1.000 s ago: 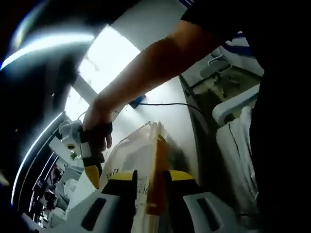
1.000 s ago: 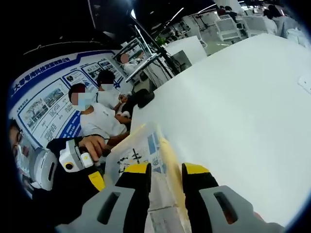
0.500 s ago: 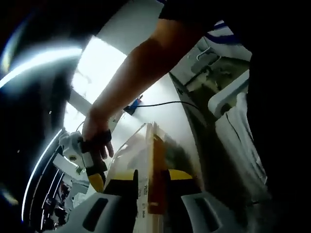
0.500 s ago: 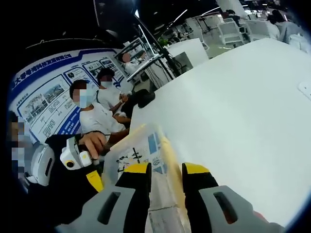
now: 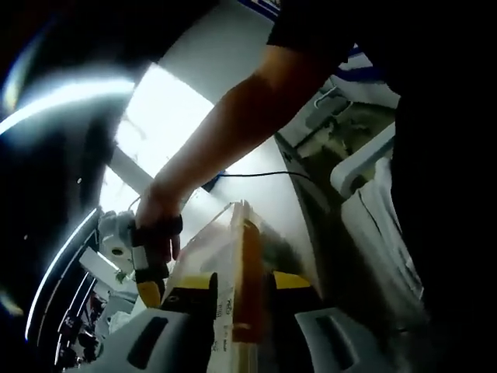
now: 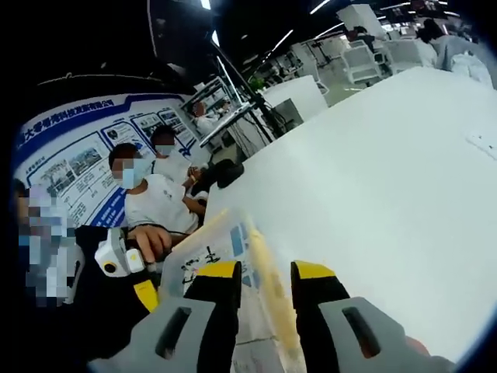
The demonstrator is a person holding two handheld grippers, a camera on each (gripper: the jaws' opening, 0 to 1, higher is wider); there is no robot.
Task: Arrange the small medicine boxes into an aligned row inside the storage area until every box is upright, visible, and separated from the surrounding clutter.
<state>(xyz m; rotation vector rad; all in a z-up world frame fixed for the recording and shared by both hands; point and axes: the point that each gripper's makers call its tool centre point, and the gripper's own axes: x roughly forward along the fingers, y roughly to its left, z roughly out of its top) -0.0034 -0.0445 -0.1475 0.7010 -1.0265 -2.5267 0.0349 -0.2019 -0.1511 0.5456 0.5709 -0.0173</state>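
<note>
In the left gripper view my left gripper (image 5: 241,281) is shut on a small medicine box (image 5: 241,241), seen edge-on with an orange-yellow side and a pale printed face. In the right gripper view my right gripper (image 6: 265,270) is shut on a white medicine box (image 6: 233,242) with blue marks and a yellow edge, held above a white table (image 6: 373,179). Each view shows the other gripper at its left, gripped by a hand: the right gripper (image 5: 144,268) and the left gripper (image 6: 120,256). I cannot tell whether both hold the same box.
A person's bare arm (image 5: 233,124) crosses the left gripper view, with a black cable (image 5: 264,174) on a white surface behind it. Masked people (image 6: 151,202) sit at the table's far left before a blue poster wall (image 6: 70,155). Chairs and desks stand far back.
Both views have shifted a little with the hands. Each gripper stays shut on its box and the other gripper stays at the left of each view.
</note>
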